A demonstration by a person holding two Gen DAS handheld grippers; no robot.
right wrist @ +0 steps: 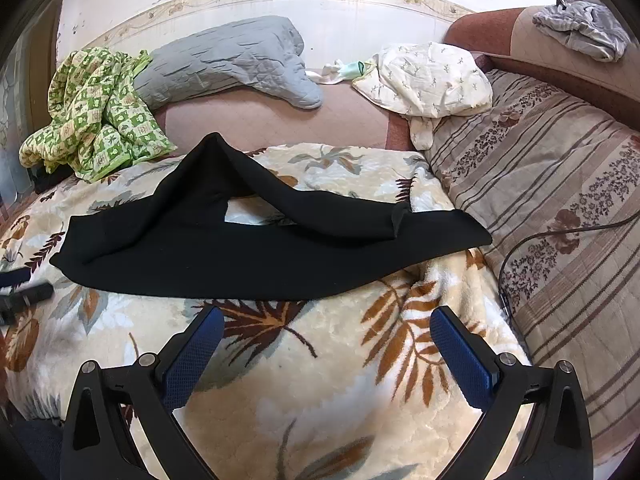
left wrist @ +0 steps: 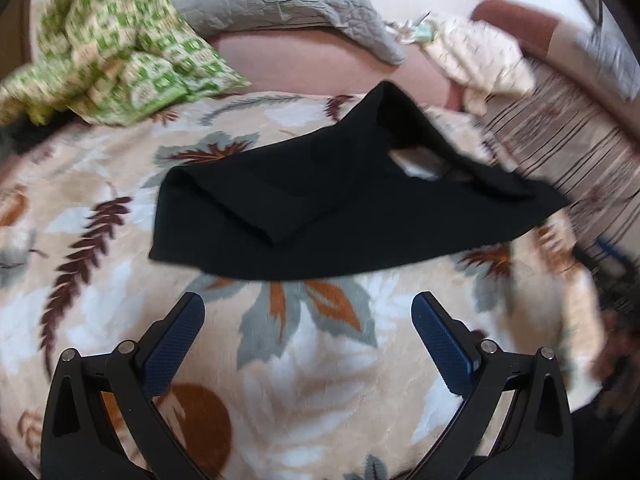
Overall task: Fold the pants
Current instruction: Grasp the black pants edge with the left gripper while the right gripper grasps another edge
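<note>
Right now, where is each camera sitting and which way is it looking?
Left wrist: sits on the left gripper, looks forward and down over the leaf-print blanket at the black pants; its open blue-padded fingers show.
Right wrist: sits on the right gripper, faces the same pants; its open fingers show, with the other gripper's tip at the left edge.
Both share: pants, blanket, green quilt, grey pillow.

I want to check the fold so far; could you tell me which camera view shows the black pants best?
The right wrist view: the black fabric pants appear sharp and whole, spread on the leaf-patterned plush blanket, with one leg folded over. The left wrist view shows them too, but motion-blurred, with the right end smeared.
</note>
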